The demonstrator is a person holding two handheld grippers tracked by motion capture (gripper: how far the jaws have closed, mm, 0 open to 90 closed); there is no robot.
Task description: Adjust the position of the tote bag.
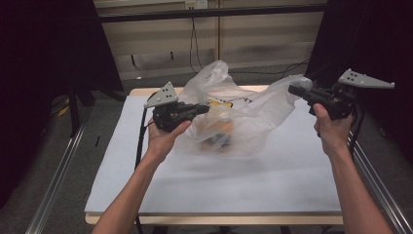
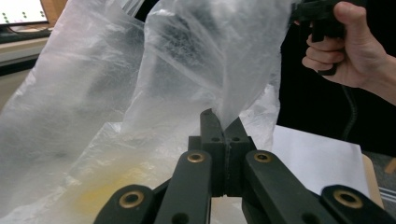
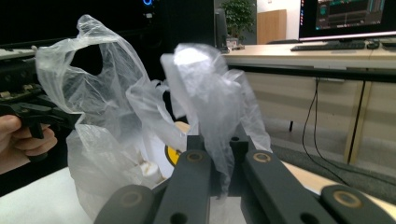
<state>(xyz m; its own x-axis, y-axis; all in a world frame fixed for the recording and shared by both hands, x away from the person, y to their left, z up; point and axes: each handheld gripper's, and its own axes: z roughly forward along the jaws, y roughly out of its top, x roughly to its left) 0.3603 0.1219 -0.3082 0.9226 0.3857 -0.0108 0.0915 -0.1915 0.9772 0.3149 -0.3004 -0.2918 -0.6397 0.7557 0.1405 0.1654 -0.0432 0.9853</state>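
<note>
Pinching thin plastic on both sides: the left gripper (image 2: 223,122) has its jaws clamped tight on a fold of the plastic bag (image 1: 238,109), film rising straight out from between the tips. The right gripper (image 3: 219,140) is likewise closed on a bunched handle loop of the same bag; the film hangs down through the narrow slot between its jaws.

Outward from the tips: the bag's two upper portions are drawn apart, one toward each hand, mouth spread above the load. Contents sit low inside: something orange and something dark, a yellow-and-black print on the wall; details blurred through the film.

Bag rests toward the far edge of the table (image 1: 234,195), roughly midway between the left and right edges, bottom apparently on the white surface. Near edge bare.

Judged progress: both handles secured and the bag spread — grasping stage done. Whatever follows, lifting, tying or emptying, is not yet begun; contents remain inside.
</note>
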